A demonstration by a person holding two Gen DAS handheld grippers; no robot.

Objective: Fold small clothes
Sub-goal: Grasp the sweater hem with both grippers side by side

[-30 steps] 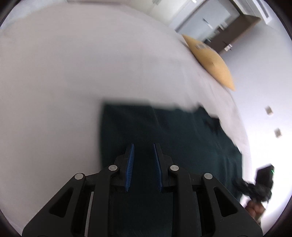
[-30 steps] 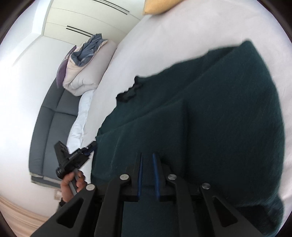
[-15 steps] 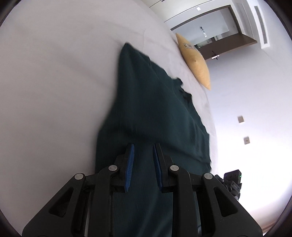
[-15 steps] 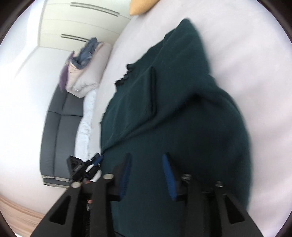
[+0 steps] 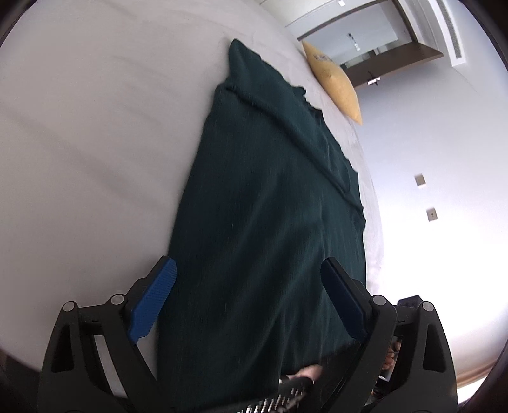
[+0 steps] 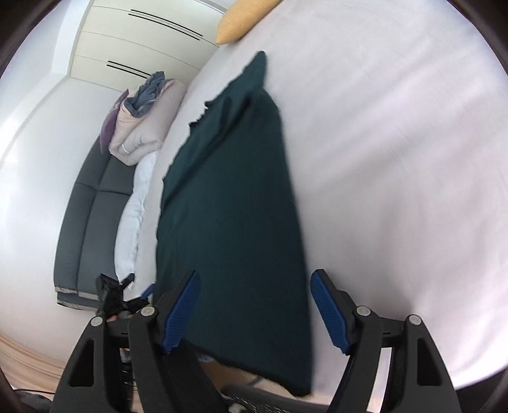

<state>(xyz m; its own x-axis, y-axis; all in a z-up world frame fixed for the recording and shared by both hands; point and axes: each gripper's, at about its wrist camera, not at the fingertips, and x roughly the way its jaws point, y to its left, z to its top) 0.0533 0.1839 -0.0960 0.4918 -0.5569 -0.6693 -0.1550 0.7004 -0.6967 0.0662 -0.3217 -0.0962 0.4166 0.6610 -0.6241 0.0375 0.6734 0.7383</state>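
Dark green knit garment (image 5: 270,222) lies stretched long on the white bed (image 5: 95,143), probably pulled flat so the next fold lands clean. Left gripper (image 5: 247,286) has just been opening, pads spread wide, cloth below but not pinched. Right gripper (image 6: 254,301) likewise, just opening, holding nothing. Yellow pillow (image 5: 333,82) carries a mark, too small to read.

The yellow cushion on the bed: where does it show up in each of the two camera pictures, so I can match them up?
Left wrist view: the yellow cushion sits upper right, at the bed's far edge, beyond the dark green garment.
Right wrist view: the yellow cushion is at the top, left of centre, cut off by the picture's edge.
Shared landmark: the dark green garment, lying lengthwise on the white bed, its far tip towards the cushion.
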